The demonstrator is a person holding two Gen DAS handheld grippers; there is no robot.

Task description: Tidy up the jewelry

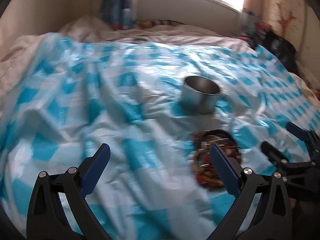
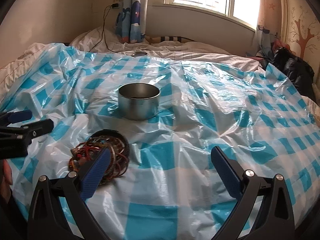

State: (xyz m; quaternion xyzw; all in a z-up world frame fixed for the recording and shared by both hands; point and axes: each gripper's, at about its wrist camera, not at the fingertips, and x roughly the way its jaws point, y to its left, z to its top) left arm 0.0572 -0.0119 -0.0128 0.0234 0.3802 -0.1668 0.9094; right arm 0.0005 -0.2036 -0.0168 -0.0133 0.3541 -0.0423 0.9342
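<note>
Two open grippers poised over a heap of jewelry on the bed.

The left gripper (image 1: 160, 160) and the right gripper (image 2: 160, 162) both hover low over the blue-checked plastic sheet (image 2: 200, 120), side by side, jaws spread wide and holding nothing. The tangled jewelry pile (image 2: 96, 152) lies between them, just beside each one's inner finger. An open metal tin (image 2: 139, 104) stands beyond it.

Counted on inspection: one round metal tin (image 2: 139, 104) at frame centre; one lid (image 2: 139, 54) further up; one tangled jewelry pile (image 2: 100, 154) at lower left — individual pieces could not be counted; one checked plastic sheet (image 2: 200, 120); two grippers, the left gripper (image 1: 160, 158) and the right gripper (image 2: 161, 160).
</note>
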